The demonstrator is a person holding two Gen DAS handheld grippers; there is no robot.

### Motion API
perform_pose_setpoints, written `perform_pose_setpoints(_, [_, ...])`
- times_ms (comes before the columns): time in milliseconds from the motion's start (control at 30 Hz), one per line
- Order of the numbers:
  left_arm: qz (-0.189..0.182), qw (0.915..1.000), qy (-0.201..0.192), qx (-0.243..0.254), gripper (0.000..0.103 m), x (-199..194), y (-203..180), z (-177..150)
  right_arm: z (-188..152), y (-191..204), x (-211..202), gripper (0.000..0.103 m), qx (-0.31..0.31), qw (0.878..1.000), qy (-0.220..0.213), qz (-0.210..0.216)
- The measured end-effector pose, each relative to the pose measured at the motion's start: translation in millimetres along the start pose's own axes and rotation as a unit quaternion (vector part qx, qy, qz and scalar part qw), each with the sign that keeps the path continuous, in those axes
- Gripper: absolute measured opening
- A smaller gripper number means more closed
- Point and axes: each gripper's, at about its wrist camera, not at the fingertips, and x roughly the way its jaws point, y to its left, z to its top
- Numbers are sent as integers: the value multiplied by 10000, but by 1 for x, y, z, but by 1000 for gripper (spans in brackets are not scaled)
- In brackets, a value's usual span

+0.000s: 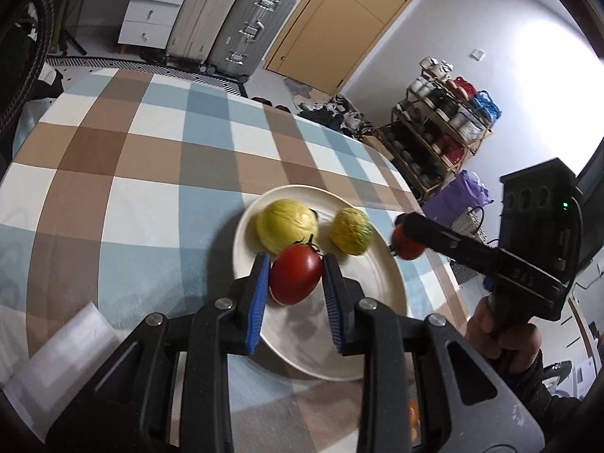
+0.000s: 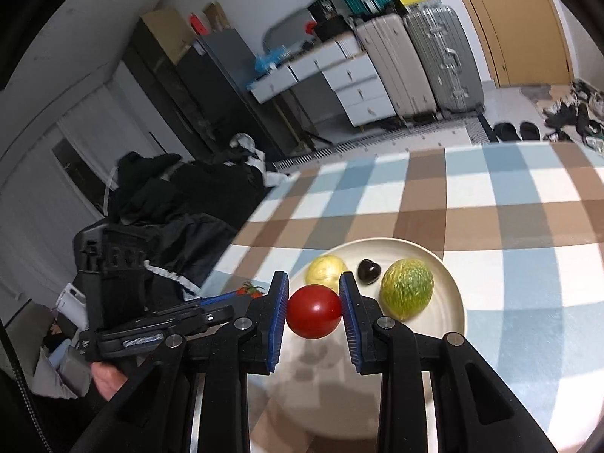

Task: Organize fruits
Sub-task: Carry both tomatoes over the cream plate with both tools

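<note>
My left gripper (image 1: 296,266) is shut on a red tomato (image 1: 296,277) with a green stem, held above the near part of a cream plate (image 1: 381,271). On the plate lie a large yellow fruit (image 1: 287,228) and a smaller yellow-green fruit (image 1: 351,231). My right gripper (image 2: 313,294) is shut on a second red tomato (image 2: 314,311) above the same plate (image 2: 451,294). In that view the plate also holds a small dark fruit (image 2: 369,271) between the yellow fruit (image 2: 325,270) and the yellow-green fruit (image 2: 407,288). Each gripper shows at the edge of the other's view.
The plate sits on a blue, brown and white checked tablecloth (image 1: 151,173), near the table's edge. A white translucent sheet (image 1: 64,343) lies at the near left. Beyond the table stand suitcases (image 1: 245,26), a shoe rack (image 1: 441,128) and a pile of dark clothes (image 2: 170,204).
</note>
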Motion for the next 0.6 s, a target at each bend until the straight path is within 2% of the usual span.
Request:
perform_pose_setpoints(233, [115,9999,114,24,25,23,10,0,0,-13,49,28,152,9991,383,-20])
perform_pose_setpoints(400, [156,9997,200,42,25,36,11,-1,-5,-16,59,28,95,9984,447,-321])
perform_pose_setpoints(600, [267,9994,219,81,25,41,11,0,-8,-25,66,28,225,9978,496,-376])
